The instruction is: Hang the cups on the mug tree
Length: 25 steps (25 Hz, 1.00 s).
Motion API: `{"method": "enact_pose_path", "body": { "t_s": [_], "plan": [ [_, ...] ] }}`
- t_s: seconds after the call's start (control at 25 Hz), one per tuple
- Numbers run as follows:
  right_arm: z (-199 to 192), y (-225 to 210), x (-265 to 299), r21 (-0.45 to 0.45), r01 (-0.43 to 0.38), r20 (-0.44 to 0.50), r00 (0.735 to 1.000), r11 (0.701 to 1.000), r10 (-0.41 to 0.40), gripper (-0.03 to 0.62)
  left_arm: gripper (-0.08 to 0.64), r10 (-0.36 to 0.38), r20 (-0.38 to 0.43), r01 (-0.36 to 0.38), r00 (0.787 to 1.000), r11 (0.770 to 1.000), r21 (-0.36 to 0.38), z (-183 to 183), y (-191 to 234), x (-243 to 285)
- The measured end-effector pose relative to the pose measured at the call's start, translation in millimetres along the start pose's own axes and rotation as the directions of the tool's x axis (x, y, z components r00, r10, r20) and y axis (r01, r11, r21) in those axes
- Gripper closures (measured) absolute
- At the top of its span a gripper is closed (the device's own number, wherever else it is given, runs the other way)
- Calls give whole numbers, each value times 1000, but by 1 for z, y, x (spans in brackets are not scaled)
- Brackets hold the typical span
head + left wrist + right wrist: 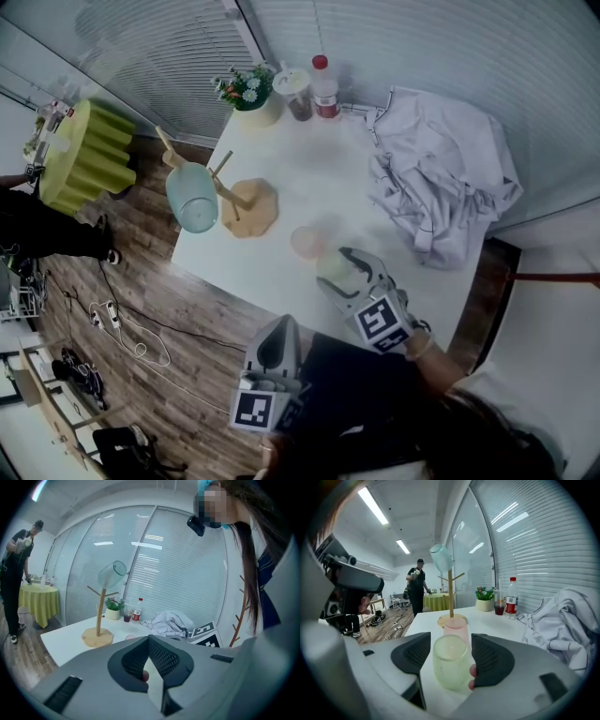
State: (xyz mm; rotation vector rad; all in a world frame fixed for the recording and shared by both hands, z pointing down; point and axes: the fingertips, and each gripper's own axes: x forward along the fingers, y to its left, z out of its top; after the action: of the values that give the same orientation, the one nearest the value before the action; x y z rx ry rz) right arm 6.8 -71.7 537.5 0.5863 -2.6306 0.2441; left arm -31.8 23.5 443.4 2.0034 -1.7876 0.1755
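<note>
white table (pixel 487 619): my right claw (pixel 447 649) stands released astride the green cup (pixel 450 663), lower centre; clenching off-centre could tip it into the pink cup (pixel 456 629) just behind.

On my head view the pale green cup (pixel 330 265) is half covered by the right claw (pixel 343 269) and smeared with blur. The pink cup (pixel 307 242) is just as soft. In the right claw view the pink cup sits mostly behind the green one and hides much of the base of the mug tree (pixel 450 590). The body of the left claw (pixel 149 639) blocks the near desk (pixel 61 641) in its own view. I can't identify a pinkish spot (pixel 145 676) behind its closed tips. The label on the bottle (pixel 324 92) is too small to read.
</note>
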Motion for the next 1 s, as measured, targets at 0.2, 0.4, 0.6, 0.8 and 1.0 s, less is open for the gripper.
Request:
{"method": "enact_pose_path", "body": {
  "t_s": [0.2,0.4,0.6,0.8,1.0],
  "plan": [
    [-6,1,6,2,-7,-18,1000,1000,7,311,560,-5,-12,5,1000,1000,-5,-2,2,3],
    [-11,1,10,3,-9,-35,999,1000,9,307,560,-15,-25,15,1000,1000,-7,-3,2,7],
    [-16,2,14,-1,-10,-53,999,1000,9,307,560,-27,-35,27,999,1000,-9,-4,1,9],
    [-18,1,17,-5,-6,-67,998,1000,6,307,560,-42,-44,41,998,999,-10,-6,1,11],
    [-20,2,18,-6,-2,-78,997,1000,2,307,560,-62,-48,61,997,998,-11,-8,-4,13]
  ]
}}
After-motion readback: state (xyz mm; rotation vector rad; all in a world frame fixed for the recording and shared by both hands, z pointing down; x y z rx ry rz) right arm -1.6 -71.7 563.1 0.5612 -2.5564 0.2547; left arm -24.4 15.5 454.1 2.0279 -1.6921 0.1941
